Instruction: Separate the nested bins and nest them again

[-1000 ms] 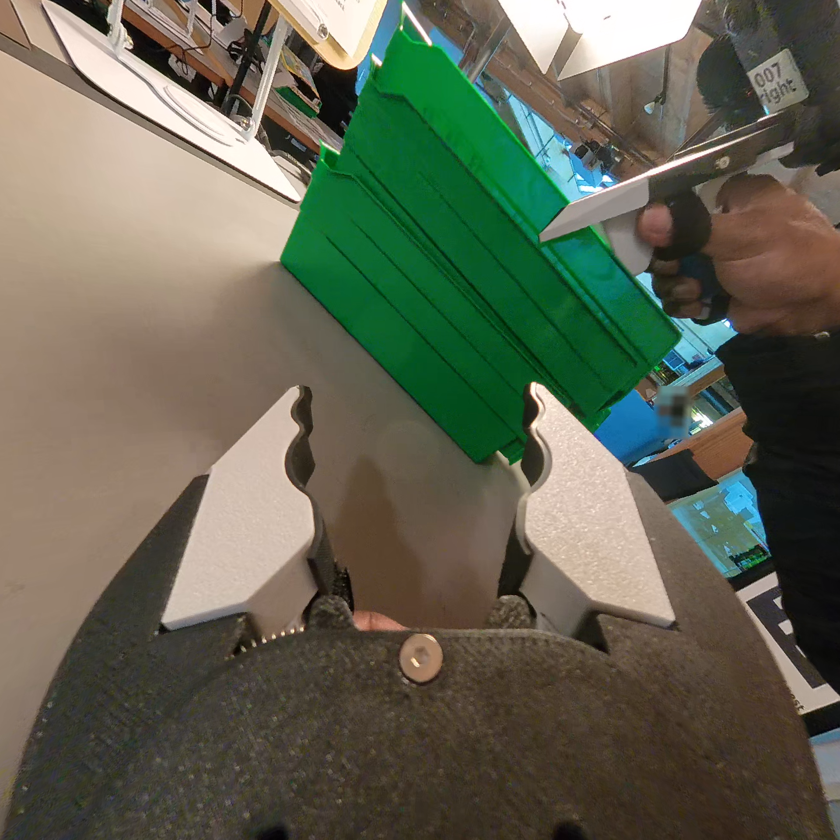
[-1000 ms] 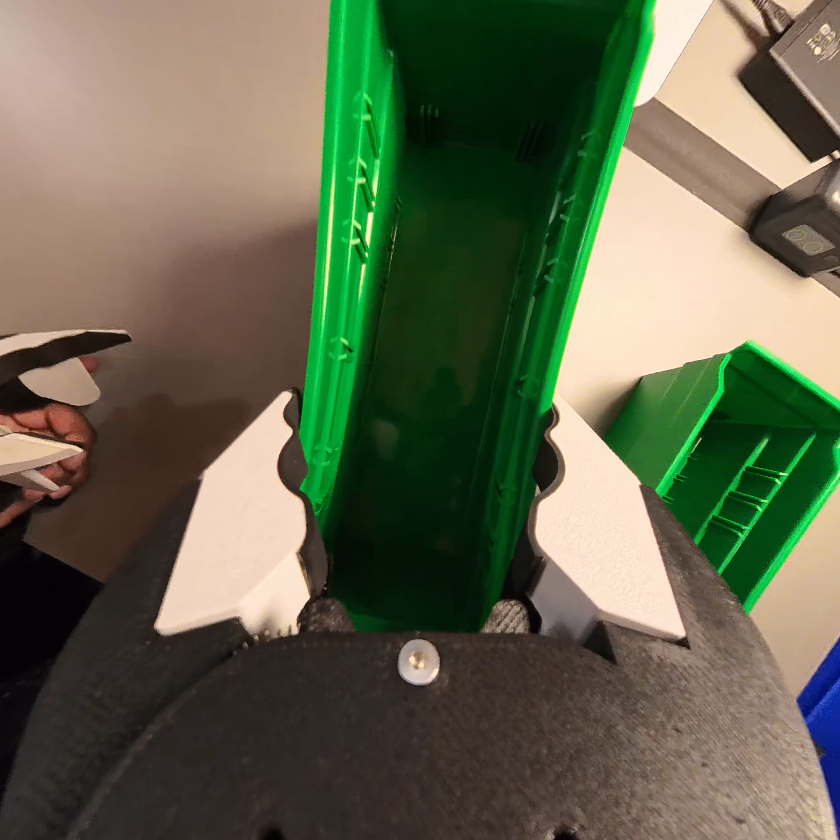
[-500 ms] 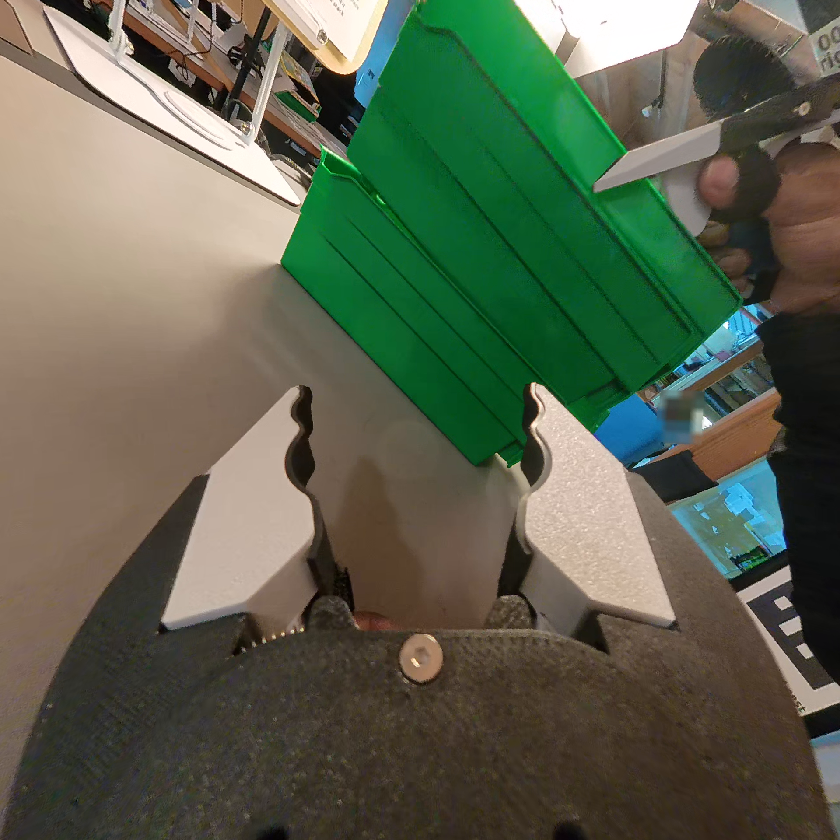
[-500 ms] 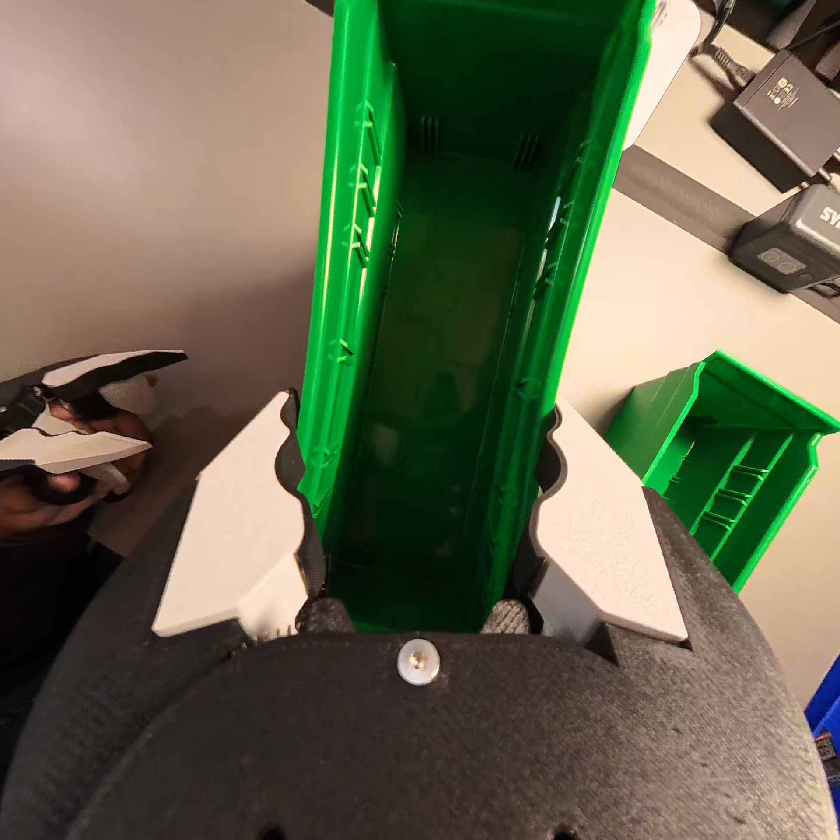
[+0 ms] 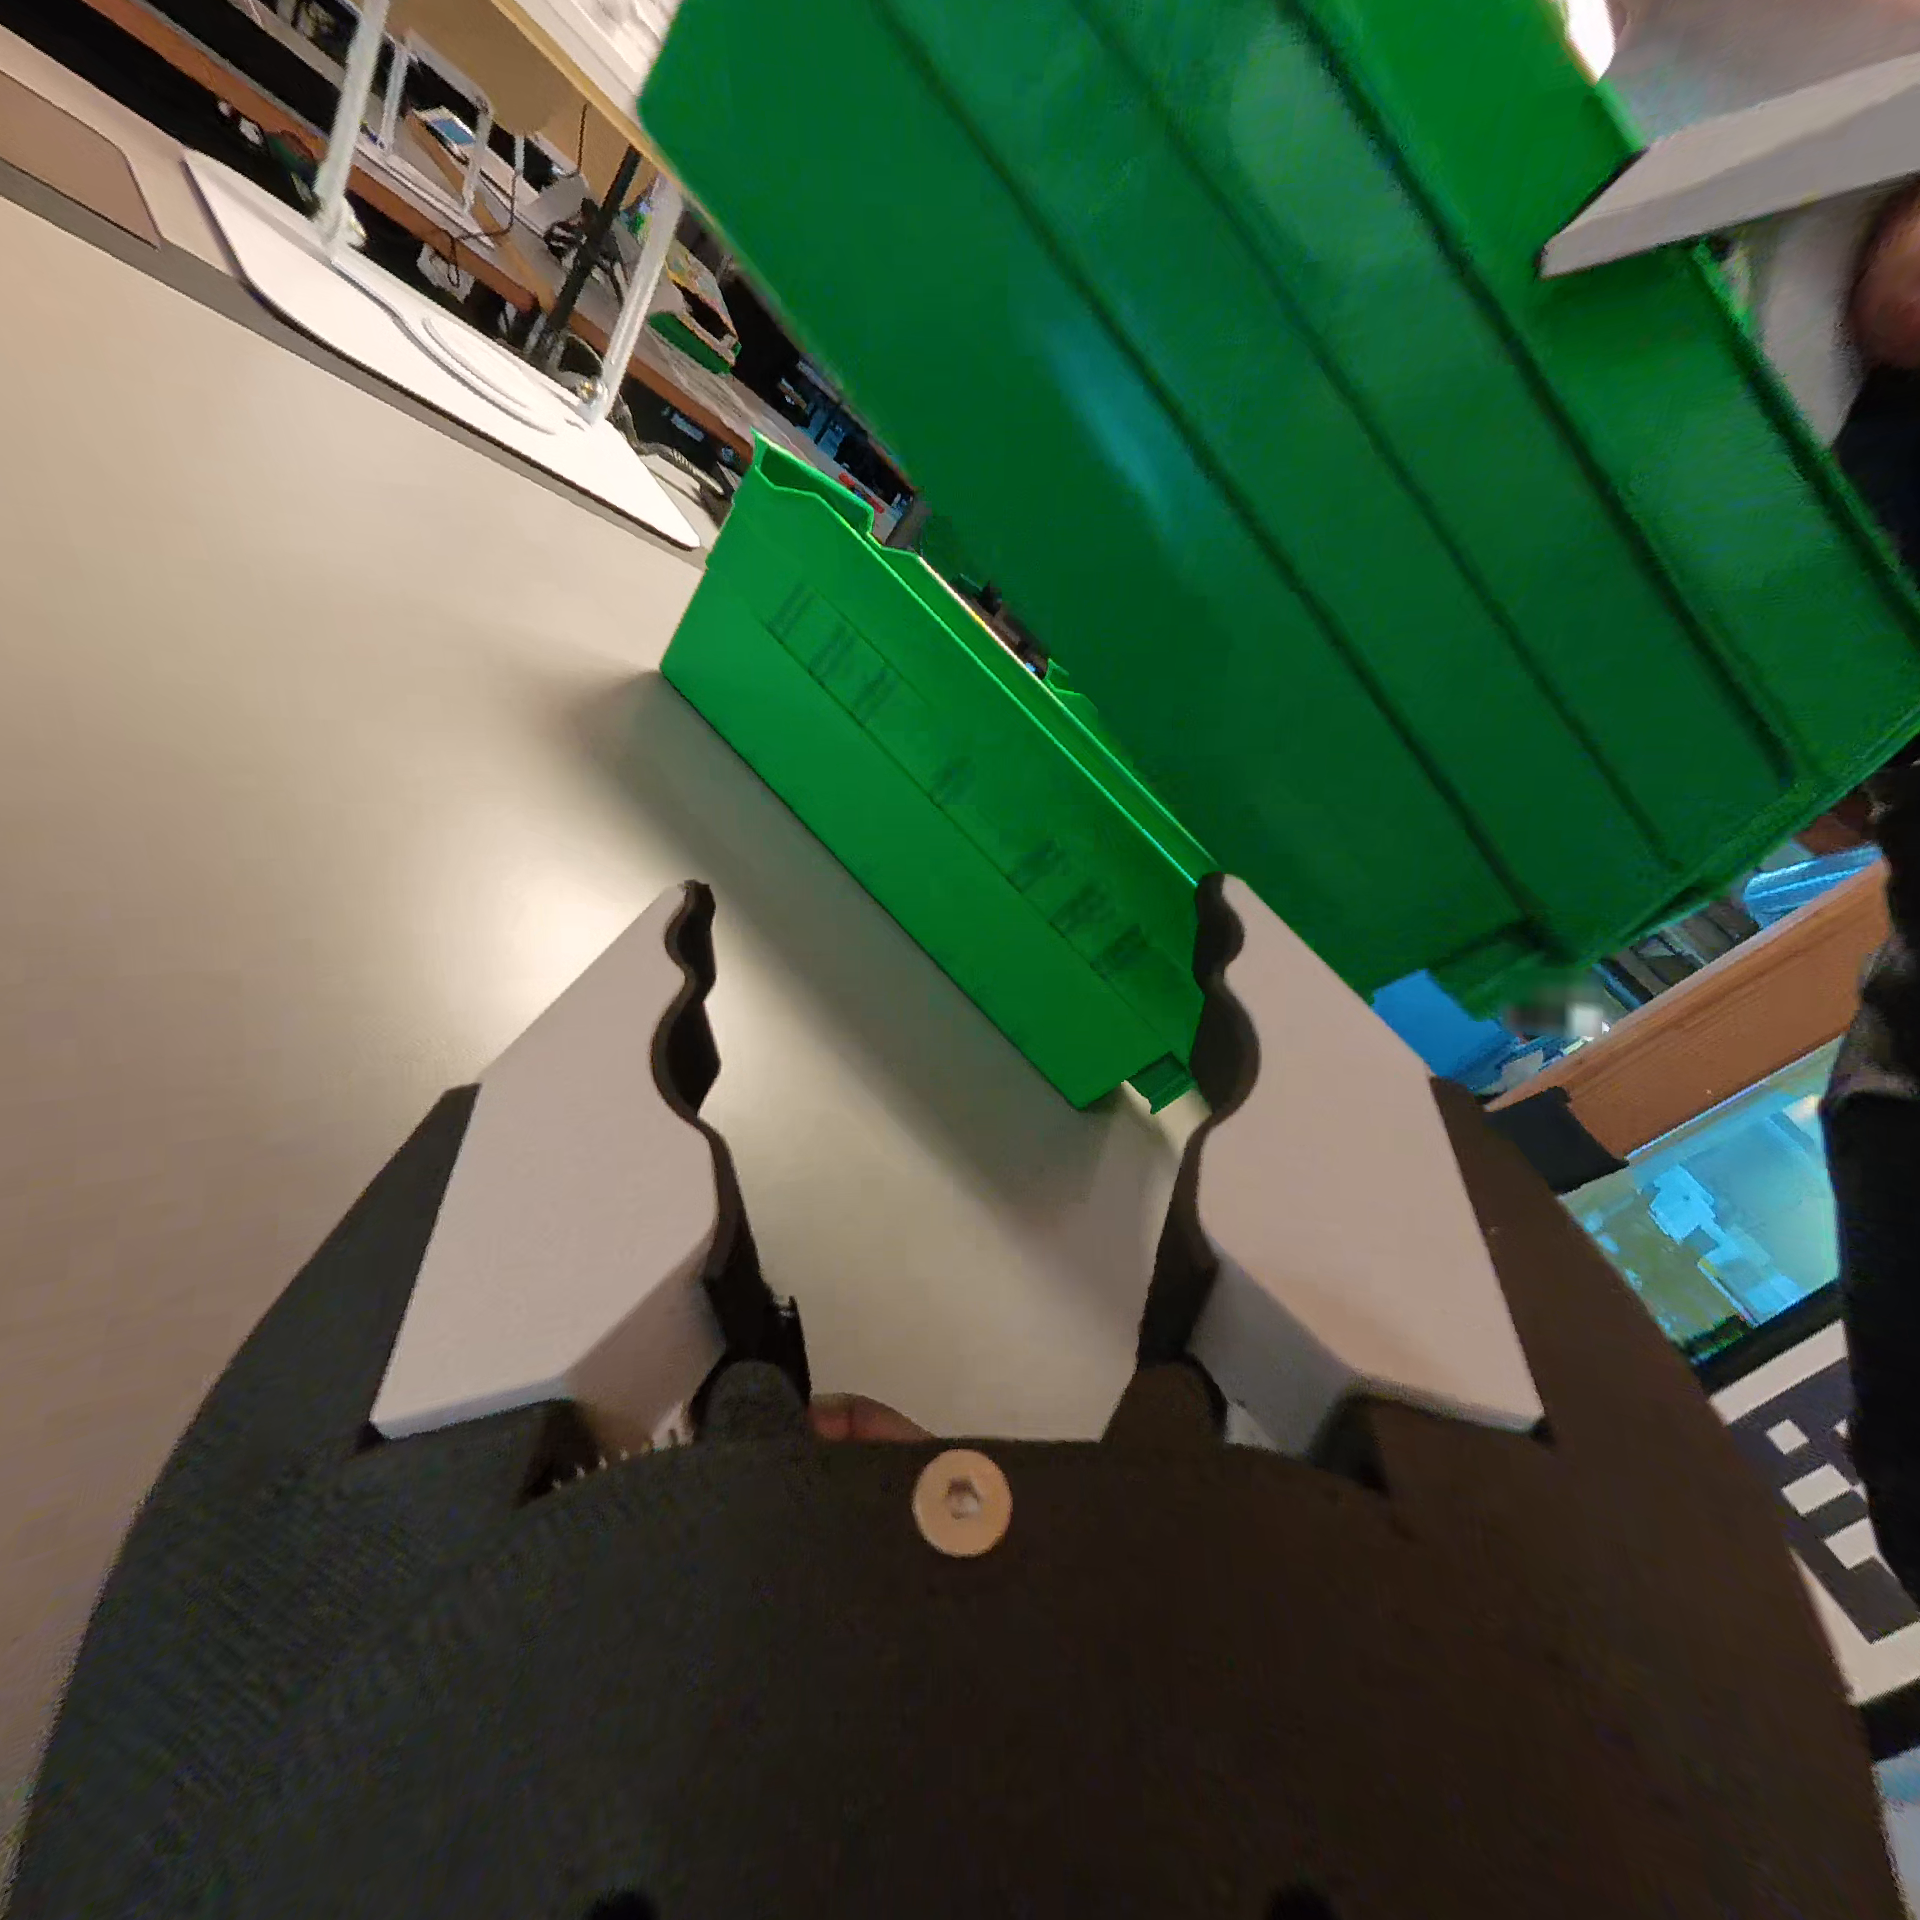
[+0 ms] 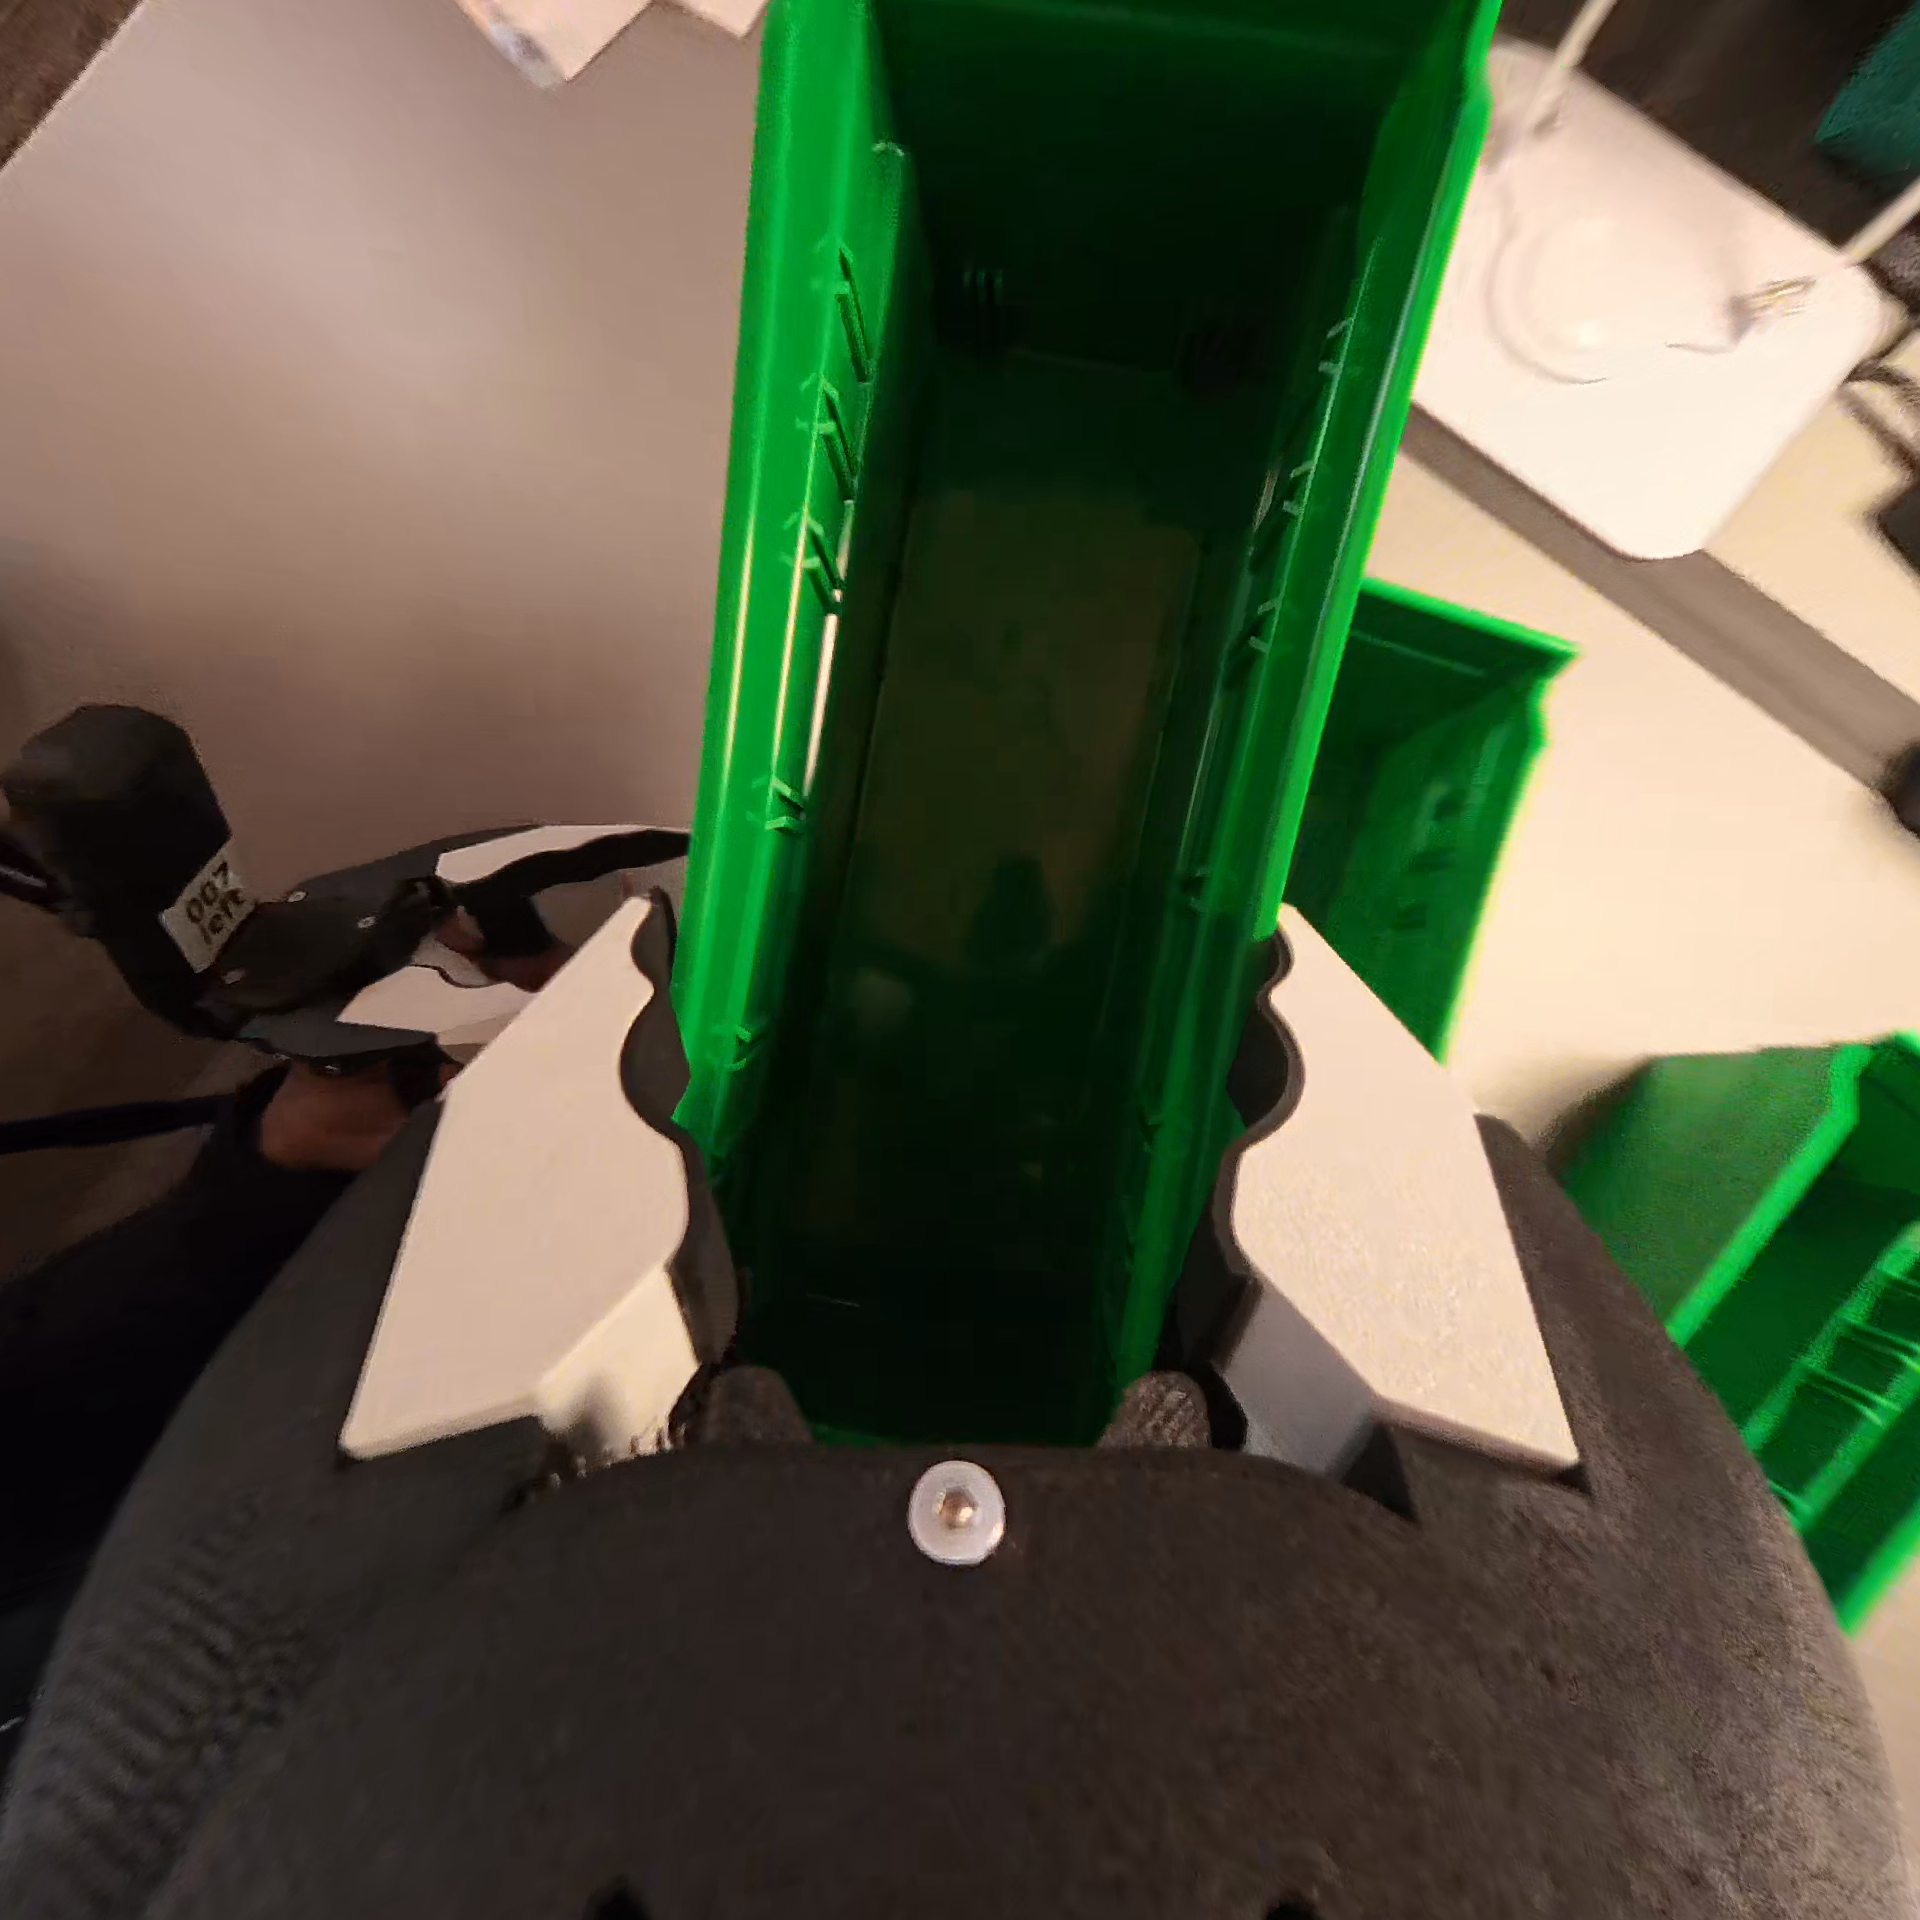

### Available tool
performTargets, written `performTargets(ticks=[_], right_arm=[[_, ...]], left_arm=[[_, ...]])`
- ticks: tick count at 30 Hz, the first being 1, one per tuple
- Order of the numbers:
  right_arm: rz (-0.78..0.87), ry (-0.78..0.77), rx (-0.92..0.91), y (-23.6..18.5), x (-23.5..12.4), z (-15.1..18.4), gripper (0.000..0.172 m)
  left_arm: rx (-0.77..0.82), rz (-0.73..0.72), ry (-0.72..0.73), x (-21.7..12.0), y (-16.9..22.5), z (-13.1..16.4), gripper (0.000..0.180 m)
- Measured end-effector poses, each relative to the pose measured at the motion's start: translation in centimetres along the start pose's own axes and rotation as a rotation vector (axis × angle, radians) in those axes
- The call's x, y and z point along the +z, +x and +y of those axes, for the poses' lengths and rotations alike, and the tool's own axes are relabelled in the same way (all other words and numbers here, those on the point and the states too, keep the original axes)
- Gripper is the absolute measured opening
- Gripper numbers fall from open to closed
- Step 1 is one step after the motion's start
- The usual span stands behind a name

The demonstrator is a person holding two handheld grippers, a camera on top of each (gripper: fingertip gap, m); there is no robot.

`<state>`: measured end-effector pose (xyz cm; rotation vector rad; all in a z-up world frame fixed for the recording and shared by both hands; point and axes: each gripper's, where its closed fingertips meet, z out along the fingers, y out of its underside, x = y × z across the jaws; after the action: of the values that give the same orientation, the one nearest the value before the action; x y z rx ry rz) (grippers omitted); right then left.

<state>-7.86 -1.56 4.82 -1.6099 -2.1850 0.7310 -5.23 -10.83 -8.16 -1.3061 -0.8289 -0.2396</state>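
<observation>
Here the right gripper (image 6: 961, 997) has its pale, wavy-edged fingers (image 6: 540, 1164) set wide and pressed on the two long side walls of a green bin (image 6: 1039, 727), a long, narrow, open-topped trough of glossy moulded plastic with small ribs along its inner walls. In the left wrist view this held bin (image 5: 1299, 468) hangs in the air above the desk (image 5: 260, 779), its ridged underside showing, blurred. A second earlier it sat nested in the lower bin; half a second ago it had begun to lift clear, and now the two are well apart.

The left gripper (image 5: 956, 997) has its fingers (image 5: 582, 1195) spread wide with only bare desk between them; nothing is in its grasp, as in both earlier frames. Just beyond its right fingertip the lower green bin (image 5: 935, 810) rests on the matt beige desk, its side wall stepped and ribbed. The right wrist view shows two green bins on the desk: one (image 6: 1423, 821) partly hidden behind the held bin, another (image 6: 1766, 1299) nearer the right edge of that view. A flat white stand base (image 5: 436, 343) with rounded corners lies toward the far edge of the desk.
</observation>
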Motion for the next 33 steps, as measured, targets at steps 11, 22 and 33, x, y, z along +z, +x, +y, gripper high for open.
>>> performTargets(ticks=[11, 22, 33], right_arm=[[-0.085, -0.146, -0.066, -5.9, 9.0, 2.2, 0.109], [0.008, -0.158, -0.187, -6.2, 9.6, 1.7, 0.11], [-0.013, -0.063, -0.128, -5.2, 5.8, -0.5, 0.11]], left_arm=[[-0.029, -0.08, 0.096, -3.8, -3.4, -3.3, 0.092], [-0.01, -0.081, 0.087, -3.8, -3.3, -3.1, 0.091], [-0.005, -0.081, 0.1, -3.9, -3.3, -3.3, 0.091]])
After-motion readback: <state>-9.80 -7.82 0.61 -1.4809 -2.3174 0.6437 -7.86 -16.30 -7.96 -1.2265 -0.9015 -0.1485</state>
